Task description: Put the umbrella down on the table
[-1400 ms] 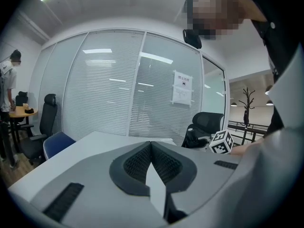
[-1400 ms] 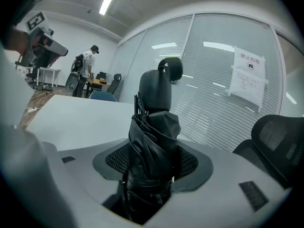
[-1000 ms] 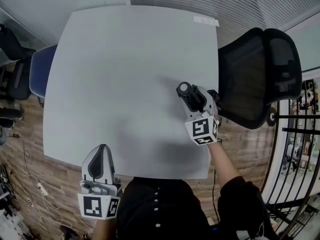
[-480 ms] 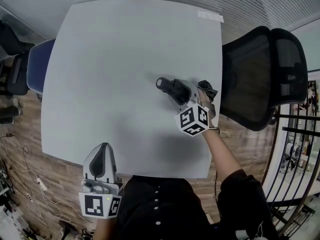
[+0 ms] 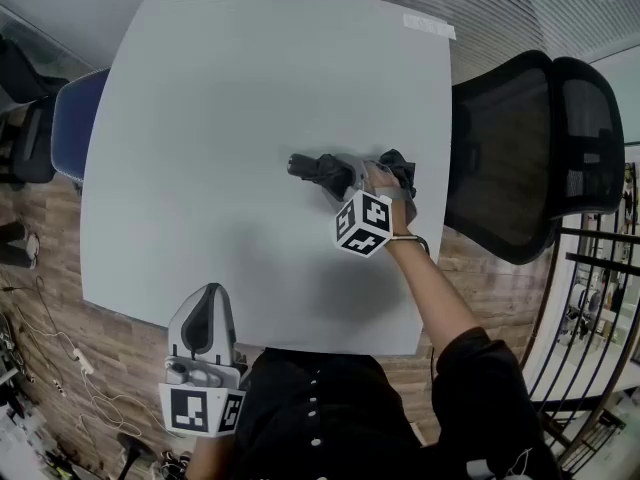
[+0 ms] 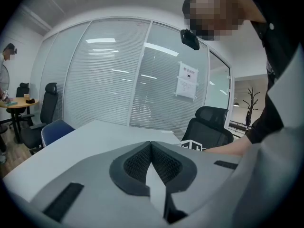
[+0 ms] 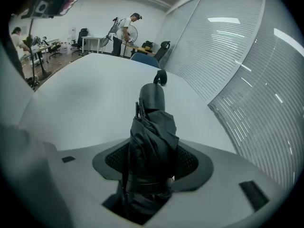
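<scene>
A folded black umbrella (image 5: 325,169) lies nearly level, low over the grey table (image 5: 230,118), its handle end pointing left. My right gripper (image 5: 352,175) is shut on its folded canopy. In the right gripper view the umbrella (image 7: 151,141) fills the gap between the jaws, and its handle (image 7: 152,96) with a wrist loop sticks out ahead over the tabletop. Whether it touches the table I cannot tell. My left gripper (image 5: 205,320) hangs at the table's near edge with its jaws shut and nothing between them (image 6: 151,144).
A black mesh office chair (image 5: 530,148) stands close at the table's right edge. A blue chair (image 5: 65,128) is tucked in at the left. A white label (image 5: 428,25) lies at the far right corner. People stand at desks (image 7: 124,27) far off.
My right gripper moved left and down over the table with the umbrella, tipping it from end-on toward lying level. The left gripper stayed put.
</scene>
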Available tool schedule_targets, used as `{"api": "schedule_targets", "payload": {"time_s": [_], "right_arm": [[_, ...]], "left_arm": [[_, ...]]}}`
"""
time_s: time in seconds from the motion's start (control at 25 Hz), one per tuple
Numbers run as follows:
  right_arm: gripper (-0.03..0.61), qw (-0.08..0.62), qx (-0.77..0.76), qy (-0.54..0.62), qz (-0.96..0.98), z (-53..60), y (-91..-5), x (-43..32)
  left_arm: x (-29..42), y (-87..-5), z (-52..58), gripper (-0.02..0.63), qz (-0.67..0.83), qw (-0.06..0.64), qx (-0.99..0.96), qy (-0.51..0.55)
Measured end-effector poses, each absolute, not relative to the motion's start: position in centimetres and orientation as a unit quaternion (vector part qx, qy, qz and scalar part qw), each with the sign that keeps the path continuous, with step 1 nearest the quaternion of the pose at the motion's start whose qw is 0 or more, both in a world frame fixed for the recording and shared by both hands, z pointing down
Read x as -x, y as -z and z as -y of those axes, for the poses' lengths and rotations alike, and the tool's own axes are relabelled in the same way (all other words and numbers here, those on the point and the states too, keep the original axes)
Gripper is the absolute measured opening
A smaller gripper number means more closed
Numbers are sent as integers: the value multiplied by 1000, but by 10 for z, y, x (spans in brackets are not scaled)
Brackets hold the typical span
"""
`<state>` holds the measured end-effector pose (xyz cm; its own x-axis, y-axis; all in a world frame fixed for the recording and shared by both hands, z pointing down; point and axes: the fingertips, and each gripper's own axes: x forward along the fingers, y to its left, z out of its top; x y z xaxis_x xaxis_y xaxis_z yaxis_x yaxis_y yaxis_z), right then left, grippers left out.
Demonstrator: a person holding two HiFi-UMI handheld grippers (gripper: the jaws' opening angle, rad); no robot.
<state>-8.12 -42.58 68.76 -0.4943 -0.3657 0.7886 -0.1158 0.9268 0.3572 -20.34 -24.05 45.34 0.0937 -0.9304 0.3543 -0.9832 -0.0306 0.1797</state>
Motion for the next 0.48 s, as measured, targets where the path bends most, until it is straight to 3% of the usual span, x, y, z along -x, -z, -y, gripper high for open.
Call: {"api": "schedule_targets", "payload": {"time_s": [0.48], "right_arm": [[270,530,-98,141,831,424,-724,94]], "left_arm": [[202,-458,240,14,662,203,-718,-68]]}}
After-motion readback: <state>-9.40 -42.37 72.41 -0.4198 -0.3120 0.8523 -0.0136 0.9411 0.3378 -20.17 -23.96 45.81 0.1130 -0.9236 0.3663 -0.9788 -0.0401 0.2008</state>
